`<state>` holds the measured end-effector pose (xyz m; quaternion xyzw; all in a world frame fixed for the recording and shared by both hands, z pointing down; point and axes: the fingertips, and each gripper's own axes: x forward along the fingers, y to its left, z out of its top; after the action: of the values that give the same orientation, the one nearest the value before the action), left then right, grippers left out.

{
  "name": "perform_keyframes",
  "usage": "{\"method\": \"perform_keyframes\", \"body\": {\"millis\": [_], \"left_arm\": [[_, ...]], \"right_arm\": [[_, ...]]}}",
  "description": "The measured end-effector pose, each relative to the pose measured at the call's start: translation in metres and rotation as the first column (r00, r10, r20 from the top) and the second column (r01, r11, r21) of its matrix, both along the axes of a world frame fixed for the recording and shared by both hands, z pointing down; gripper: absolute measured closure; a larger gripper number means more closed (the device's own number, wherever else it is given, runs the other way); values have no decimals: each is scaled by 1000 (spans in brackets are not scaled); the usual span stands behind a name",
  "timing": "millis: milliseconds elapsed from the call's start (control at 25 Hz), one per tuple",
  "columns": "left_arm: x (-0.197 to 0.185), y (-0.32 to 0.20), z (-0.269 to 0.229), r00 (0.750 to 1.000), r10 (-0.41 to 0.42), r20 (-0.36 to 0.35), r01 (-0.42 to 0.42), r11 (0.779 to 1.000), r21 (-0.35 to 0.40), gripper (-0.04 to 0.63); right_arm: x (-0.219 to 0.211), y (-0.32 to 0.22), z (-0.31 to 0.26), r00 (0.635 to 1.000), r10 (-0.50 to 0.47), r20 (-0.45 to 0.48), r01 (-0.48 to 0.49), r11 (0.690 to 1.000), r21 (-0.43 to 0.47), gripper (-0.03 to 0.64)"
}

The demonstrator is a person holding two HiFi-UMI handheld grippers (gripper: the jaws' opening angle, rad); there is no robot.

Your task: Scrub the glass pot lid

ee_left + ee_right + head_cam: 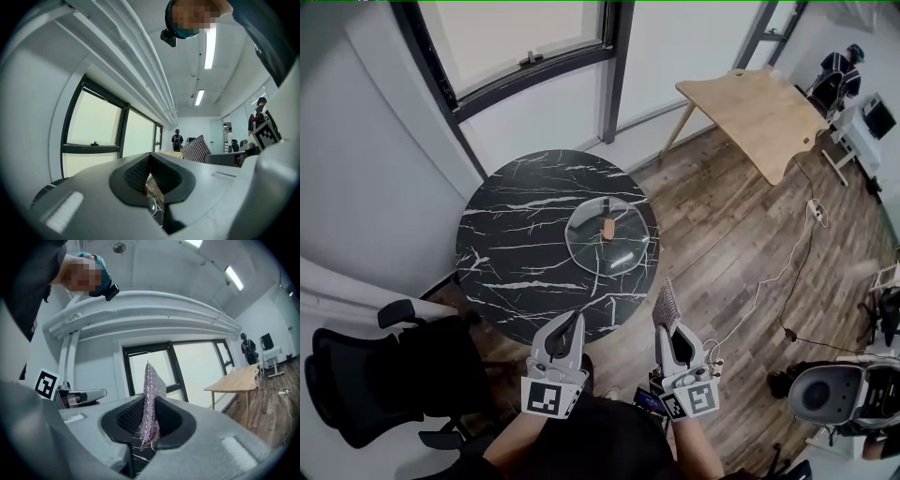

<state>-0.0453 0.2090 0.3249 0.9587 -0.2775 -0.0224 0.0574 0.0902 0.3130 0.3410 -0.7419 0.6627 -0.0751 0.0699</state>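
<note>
- The left gripper's dark ribbed pads (135, 172) meet at their tips, and nothing is held between them; a sliver of veined tabletop shows through the slit below.
- The right gripper's pads (127, 419) are pressed onto a pinkish-silver sparkly mesh scrubbing cloth (152, 383), which stands upright out of the jaws and rises to a point above them.
- In the head view the left gripper (567, 328) and the right gripper (667, 332) are held side by side, close to the person's body. Both point forward toward the table's near edge, the cloth (667, 305) sticking out ahead of the right one.
- Each gripper carries a cube with square black-and-white markers, the left cube (549, 397) and the right cube (693, 400), facing the head camera.
- Bare forearms run back from the grippers to a dark-clothed torso at the bottom of the view.
- The round clear glass pot lid (625, 248) lies flat on the right part of the round black marble table with white veins (520, 234), its brown knob (607, 228) up. It lies ahead of both grippers and apart from them.
- A black office chair (356, 384) stands left of the person, and a light wooden desk (759, 112) stands far right.
</note>
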Motion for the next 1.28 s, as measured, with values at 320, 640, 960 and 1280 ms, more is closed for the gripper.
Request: {"method": "perform_keyframes", "body": {"millis": [320, 640, 960, 1280], "left_arm": [[-3, -78, 21, 999, 27, 28, -26, 999, -41, 592], [5, -132, 34, 1000, 22, 19, -21, 998, -54, 592], [48, -159, 55, 997, -62, 38, 65, 994, -87, 592], [113, -195, 74, 972, -217, 90, 225, 970, -89, 594]], "right_arm": [[10, -97, 8, 1000, 17, 1, -17, 1000, -16, 549], [28, -156, 9, 999, -5, -35, 4, 999, -34, 549], [90, -195, 43, 996, -85, -19, 83, 993, -88, 549], [176, -260, 103, 968, -250, -15, 243, 952, -188, 549]]}}
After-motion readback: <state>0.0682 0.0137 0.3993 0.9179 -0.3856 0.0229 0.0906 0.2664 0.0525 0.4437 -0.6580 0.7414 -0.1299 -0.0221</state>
